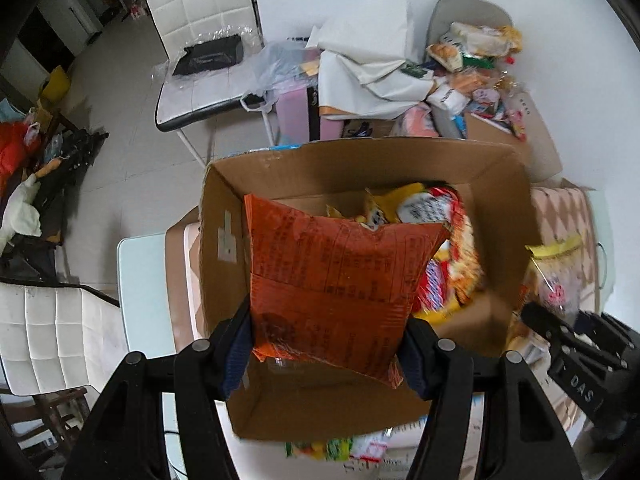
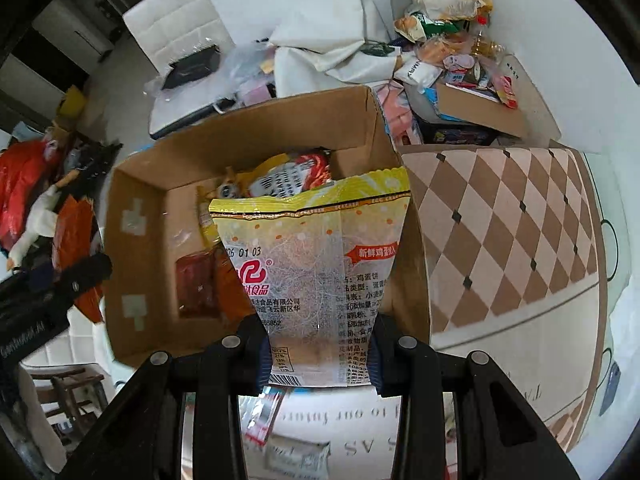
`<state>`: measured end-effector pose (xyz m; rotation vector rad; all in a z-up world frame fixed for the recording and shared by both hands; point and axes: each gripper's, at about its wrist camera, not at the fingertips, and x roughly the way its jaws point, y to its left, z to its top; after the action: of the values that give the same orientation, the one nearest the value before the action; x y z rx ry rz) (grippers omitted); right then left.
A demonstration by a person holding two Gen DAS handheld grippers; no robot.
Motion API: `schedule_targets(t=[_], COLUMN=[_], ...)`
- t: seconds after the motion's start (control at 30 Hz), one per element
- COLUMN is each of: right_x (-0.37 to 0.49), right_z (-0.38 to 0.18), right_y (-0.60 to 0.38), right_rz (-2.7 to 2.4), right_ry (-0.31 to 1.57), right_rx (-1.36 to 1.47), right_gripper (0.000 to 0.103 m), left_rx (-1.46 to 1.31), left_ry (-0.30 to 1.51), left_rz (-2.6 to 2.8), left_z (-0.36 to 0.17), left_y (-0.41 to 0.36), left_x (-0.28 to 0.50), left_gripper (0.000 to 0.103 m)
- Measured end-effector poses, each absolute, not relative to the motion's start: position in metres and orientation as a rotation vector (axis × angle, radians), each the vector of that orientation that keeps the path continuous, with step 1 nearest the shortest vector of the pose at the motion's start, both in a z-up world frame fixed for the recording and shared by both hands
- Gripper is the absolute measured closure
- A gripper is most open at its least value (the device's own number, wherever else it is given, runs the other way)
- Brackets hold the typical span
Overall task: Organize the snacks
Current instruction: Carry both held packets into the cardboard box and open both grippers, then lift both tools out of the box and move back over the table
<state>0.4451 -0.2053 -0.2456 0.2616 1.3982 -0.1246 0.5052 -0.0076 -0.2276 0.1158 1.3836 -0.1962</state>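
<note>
From the left wrist, a pale tiled floor [image 1: 120,128] runs back to a white wall, with two quilted white chairs [image 1: 200,12] of padded squares and a heap of crumpled wrappers piled by a grey seat [image 1: 472,12]. An open cardboard box [image 1: 360,160], matte brown with tape patches on its inner wall, stands on the bench [image 1: 140,288], whose bare edge is smooth and pale. The left claw [image 1: 328,344] is clenched on an orange snack bag [image 1: 336,276], a glossy, creased foil pouch printed with dark text; the bag hangs above the box opening. Deeper in the box lie shiny yellow and red packets [image 1: 432,208], somewhat blurred. At the right edge the other black claw carries a yellow-topped clear bag [image 1: 556,268] just outside the box wall.

From the right wrist, the same wall, floor and white chair [image 2: 176,20] show behind the box [image 2: 256,128], which sits beside a cloth of tan and cream diamonds [image 2: 512,216] covering the bench. The right claw [image 2: 318,354] grips a yellow egg-pancake bag [image 2: 312,256], a see-through plastic pouch with a yellow serrated top, red logo and printed panel, held upright over the box's near right corner. Inside the box, red and orange sachets [image 2: 200,284] lie flat on the cardboard floor, and striped packets [image 2: 288,176] lean at the back. The left claw's black body [image 2: 52,288] shows at the left with the orange bag beside the box's outer wall.
</note>
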Motion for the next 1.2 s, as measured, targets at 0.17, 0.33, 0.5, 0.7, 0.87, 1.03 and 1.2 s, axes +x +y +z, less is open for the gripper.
schedule_targets(t=[0.17,0.33,0.5,0.7,0.87,1.03,1.2], right_x=[0.459,0.466,0.467,0.466,0.466,0.468,0.47], right_z=[-0.278,-0.309,-0.327,-0.344,-0.352,-0.341,-0.335], right_y=[-0.21,-0.216,-0.215,-0.214,-0.201,-0.187,-0.191], right_rz=[-0.143,-0.152,-0.152,-0.128,-0.061,-0.057,-0.071], right_ry=[1.444,1.482,1.51,1.572,1.619,1.593,1.58], right_rx=[0.246,0.249,0.237,0.227,0.209,0.174,0.182], right_gripper=[0.063,0.063,0.063,0.061,0.029,0.007,0.007], left_rx=[0.103,0.105,0.063,0.074,0.047,0.015,0.0], left_ry=[1.448,1.504,1.543,1.562,1.572,1.552,1.548], left_rz=[-0.164,-0.136,-0.136,-0.13,-0.127,-0.121,-0.119], left_z=[-0.261,-0.292,-0.308,-0.318,-0.322,-0.316,-0.31], left_y=[-0.004,-0.003,0.0,0.0,0.003,0.009,0.015], left_x=[0.531,0.547,0.555,0.564,0.574,0.576,0.571], left_gripper=[0.043,0.043,0.043,0.04,0.022,0.013,0.012])
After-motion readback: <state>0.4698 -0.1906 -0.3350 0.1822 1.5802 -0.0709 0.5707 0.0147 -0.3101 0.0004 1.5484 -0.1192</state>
